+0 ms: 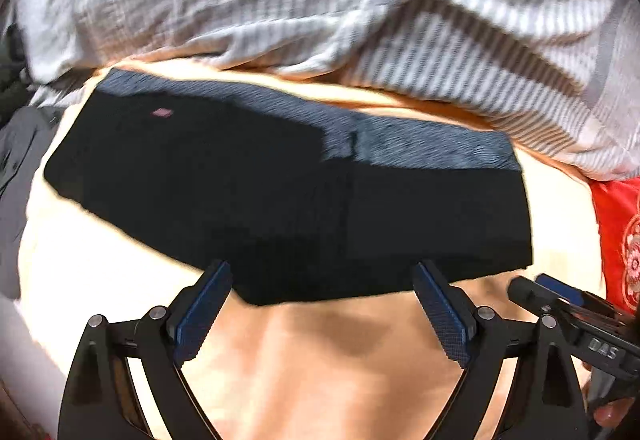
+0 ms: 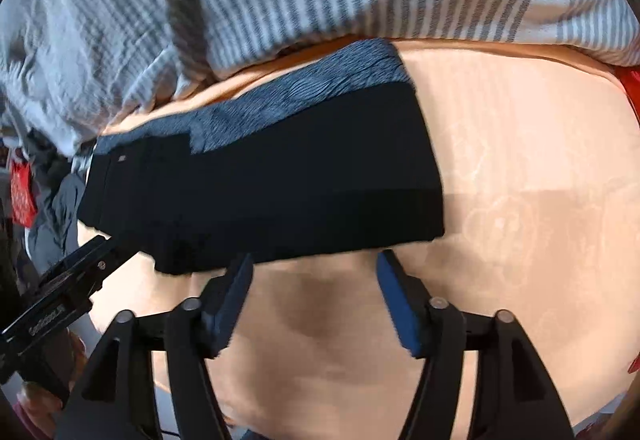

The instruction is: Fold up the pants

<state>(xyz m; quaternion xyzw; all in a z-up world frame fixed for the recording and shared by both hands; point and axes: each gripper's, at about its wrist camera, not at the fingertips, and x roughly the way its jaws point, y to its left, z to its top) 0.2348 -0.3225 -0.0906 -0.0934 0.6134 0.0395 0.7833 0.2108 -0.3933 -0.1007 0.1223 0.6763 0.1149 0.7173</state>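
Note:
The dark pants (image 1: pixel 280 191) lie folded into a flat rectangle on the peach bed sheet (image 1: pixel 320 360), with a blue-grey ribbed band along the far edge. They also show in the right wrist view (image 2: pixel 272 191). My left gripper (image 1: pixel 322 272) is open and empty, its fingertips just over the near edge of the pants. My right gripper (image 2: pixel 316 260) is open and empty, at the near edge toward the pants' right end. The right gripper shows at the right edge of the left wrist view (image 1: pixel 560 296). The left gripper shows at the left of the right wrist view (image 2: pixel 80 264).
A grey and white striped blanket (image 1: pixel 360 19) is bunched along the far side of the sheet. A red patterned cloth (image 1: pixel 618 236) lies at the right. Grey clothing (image 1: pixel 24 167) lies in a heap at the left. Bare sheet (image 2: pixel 520 179) lies right of the pants.

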